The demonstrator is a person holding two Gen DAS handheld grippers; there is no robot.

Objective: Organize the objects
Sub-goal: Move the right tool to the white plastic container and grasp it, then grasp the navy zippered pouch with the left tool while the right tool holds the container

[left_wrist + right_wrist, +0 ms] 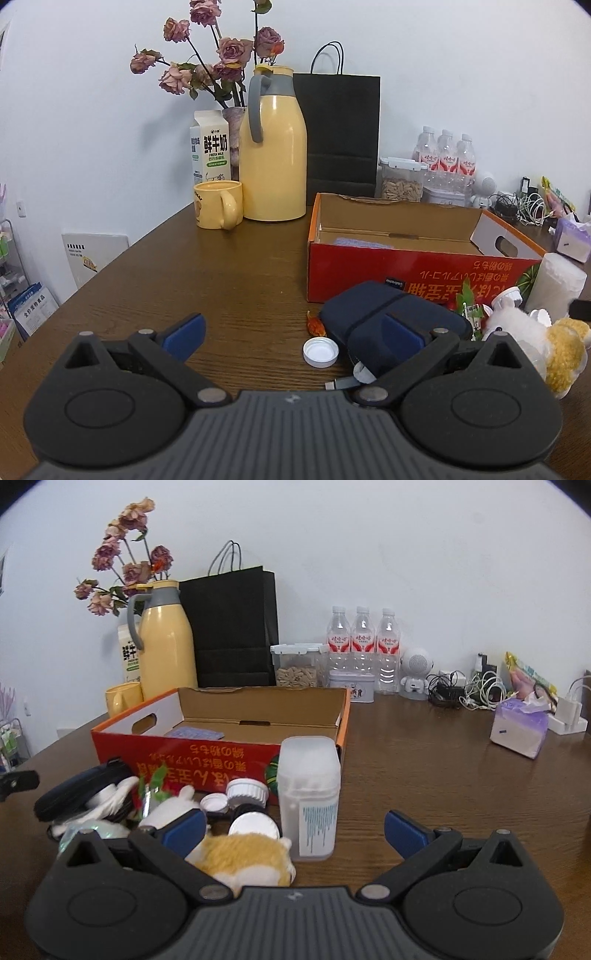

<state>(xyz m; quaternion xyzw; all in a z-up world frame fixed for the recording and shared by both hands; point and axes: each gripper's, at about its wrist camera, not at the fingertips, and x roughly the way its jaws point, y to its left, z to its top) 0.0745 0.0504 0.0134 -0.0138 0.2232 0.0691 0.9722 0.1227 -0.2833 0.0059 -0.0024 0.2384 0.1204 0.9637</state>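
Blue-padded fingers of the left gripper (293, 334) stand spread wide over the brown wooden table (221, 266), gripping nothing; a white bottle cap (320, 352) lies on the wood between them, and the right-hand pad overlaps a navy zip case (380, 312) in the picture, contact unclear. Just beyond the cap sits a small orange-red scrap (316, 325). The right gripper (295, 830) is likewise wide open and empty, with a yellow-and-white plush toy (245, 856) lying close under its left finger and a frosted cotton-swab box (309, 797) standing upright between the two fingers. Left of that box a heap of white lids (246, 791), the plush and the navy case crowd against the front wall of the red cardboard box (221, 760), whose printing reads upside down. Inside it, a bluish-purple flat item (195, 733) lies on the floor. Behind stand a yellow mug (218, 205), a yellow thermos jug (273, 147), a milk carton (211, 147), dried roses (210, 59), a black paper bag (338, 133), a seed container (297, 664), three water bottles (362, 646) and a tissue pack (519, 727).
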